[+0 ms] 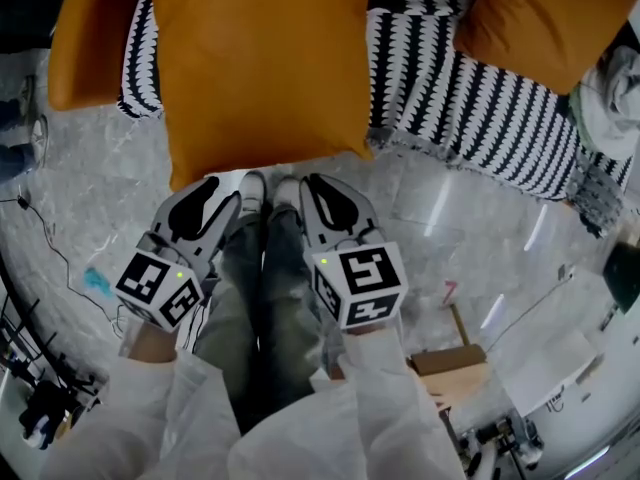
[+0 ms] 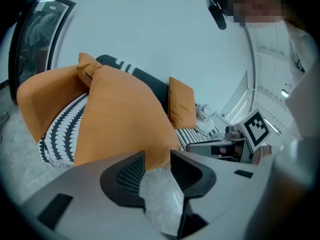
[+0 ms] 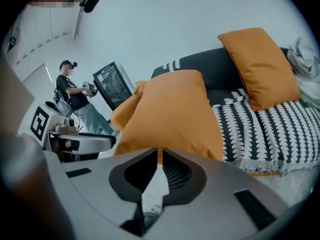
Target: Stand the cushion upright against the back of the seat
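Fingers, left gripper (image 2: 157, 154): spread, pressing nothing; we see grey marble floor (image 2: 160, 194) through the gap.
Fingers, right gripper (image 3: 160, 150): closed on the lower hem of the large square orange fabric cushion (image 1: 265, 63).
Cushion position: propped at the front of the black-and-white patterned seat (image 1: 470, 88), its lower edge overhanging the floor, short of the dark backrest (image 3: 220, 71).
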Available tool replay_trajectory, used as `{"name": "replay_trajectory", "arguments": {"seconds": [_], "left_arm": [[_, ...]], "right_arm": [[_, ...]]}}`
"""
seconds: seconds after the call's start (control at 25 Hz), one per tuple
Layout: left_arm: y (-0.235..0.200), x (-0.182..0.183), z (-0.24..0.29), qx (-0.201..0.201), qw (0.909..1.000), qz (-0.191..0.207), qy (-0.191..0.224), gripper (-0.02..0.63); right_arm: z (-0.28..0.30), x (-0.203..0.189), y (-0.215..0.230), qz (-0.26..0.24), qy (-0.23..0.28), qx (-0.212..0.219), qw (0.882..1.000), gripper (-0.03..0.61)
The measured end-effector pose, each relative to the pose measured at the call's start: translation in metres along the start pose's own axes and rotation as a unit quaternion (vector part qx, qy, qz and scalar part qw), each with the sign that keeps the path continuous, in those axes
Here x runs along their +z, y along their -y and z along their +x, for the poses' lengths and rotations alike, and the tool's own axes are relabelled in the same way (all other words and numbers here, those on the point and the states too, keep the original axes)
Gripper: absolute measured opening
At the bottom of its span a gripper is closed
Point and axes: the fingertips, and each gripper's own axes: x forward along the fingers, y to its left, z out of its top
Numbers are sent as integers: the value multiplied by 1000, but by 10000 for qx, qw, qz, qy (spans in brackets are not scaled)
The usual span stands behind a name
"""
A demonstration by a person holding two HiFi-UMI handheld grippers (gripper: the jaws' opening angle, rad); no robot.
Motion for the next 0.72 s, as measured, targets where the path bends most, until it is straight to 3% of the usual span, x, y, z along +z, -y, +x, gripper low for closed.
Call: {"name": "replay_trajectory", "arguments": {"seconds": [0.2, 0.32, 0.72], "left_arm": [[-3, -3, 3, 181, 9998, 58, -12, 169], [-4, -5, 5, 183, 9998, 52, -56, 178], [-22, -12, 0, 665, 9967, 461, -116, 229]], "right_arm": [[2, -5, 10, -218, -111, 6, 9997, 22], [4, -7, 17, -361, -192, -66, 9991, 82], [6, -4, 48, -590, -153, -484, 9970, 153]]}}
